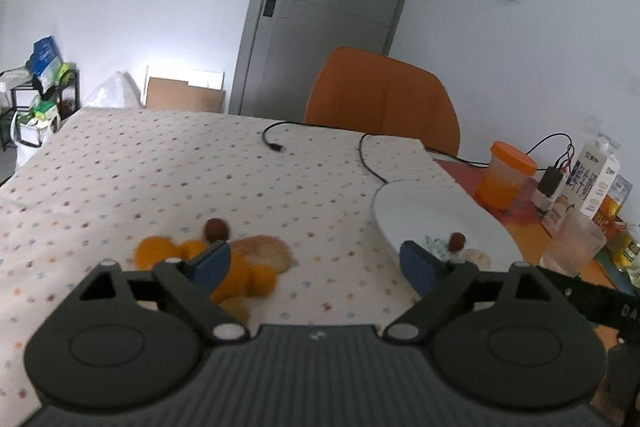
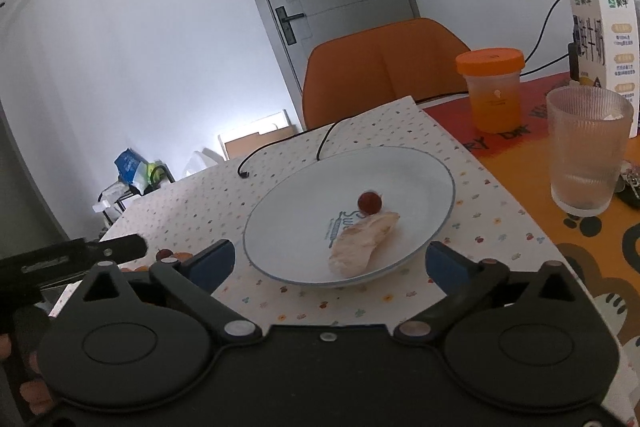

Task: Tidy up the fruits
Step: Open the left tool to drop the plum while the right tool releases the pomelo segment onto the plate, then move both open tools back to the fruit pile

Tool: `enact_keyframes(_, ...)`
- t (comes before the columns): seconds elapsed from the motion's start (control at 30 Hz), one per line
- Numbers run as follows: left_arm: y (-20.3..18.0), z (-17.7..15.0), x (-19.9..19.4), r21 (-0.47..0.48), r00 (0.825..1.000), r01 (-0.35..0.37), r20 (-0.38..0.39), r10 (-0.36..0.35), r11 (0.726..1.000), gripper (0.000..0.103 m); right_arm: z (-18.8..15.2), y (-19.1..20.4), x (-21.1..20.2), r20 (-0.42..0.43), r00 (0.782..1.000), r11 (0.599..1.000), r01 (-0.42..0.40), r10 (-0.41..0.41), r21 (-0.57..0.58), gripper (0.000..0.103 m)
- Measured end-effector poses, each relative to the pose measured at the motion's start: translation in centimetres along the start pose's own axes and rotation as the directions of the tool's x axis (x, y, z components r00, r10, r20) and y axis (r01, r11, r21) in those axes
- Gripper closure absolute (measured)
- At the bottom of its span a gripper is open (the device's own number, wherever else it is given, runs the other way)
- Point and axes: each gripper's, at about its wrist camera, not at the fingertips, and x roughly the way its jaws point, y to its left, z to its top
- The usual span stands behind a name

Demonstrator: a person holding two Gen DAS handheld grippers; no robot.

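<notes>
A pile of fruit lies on the dotted tablecloth: orange segments, a pale peeled piece and a small red fruit. My left gripper is open and empty, just right of the pile. A white plate holds a small red fruit and a pale peeled piece; the plate also shows in the left wrist view. My right gripper is open and empty, hovering over the plate's near rim.
An orange chair stands behind the table. A black cable lies across the cloth. An orange-lidded jar, a ribbed glass and a milk carton stand to the right of the plate.
</notes>
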Motion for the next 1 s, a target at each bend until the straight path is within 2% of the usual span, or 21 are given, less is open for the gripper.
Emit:
enact_keyframes(0.27, 2.9, -0.2, -2.6, 0.005, 0.999, -0.046, 0.009, 0.046, 0.999, 0.011, -0.2, 2.4, 0.2, -0.018, 1.000, 0.999, 0.018, -0.018, -0.037, 0.000)
enact_keyframes(0.57, 5.8, -1.1, -4.9, 0.009, 0.995, -0.095, -0.008, 0.095, 0.995, 0.005, -0.2, 5.5, 0.0, -0.030, 0.999, 0.995, -0.042, 0.040, -0.094, 0.000)
enact_keyframes(1.0, 8.8, -2.2, -6.5, -0.018, 0.995, -0.103, -0.016, 0.102, 0.995, 0.005, -1.0, 9.2, 0.3, -0.076, 0.990, 0.978, -0.132, 0.122, -0.159, 0.000)
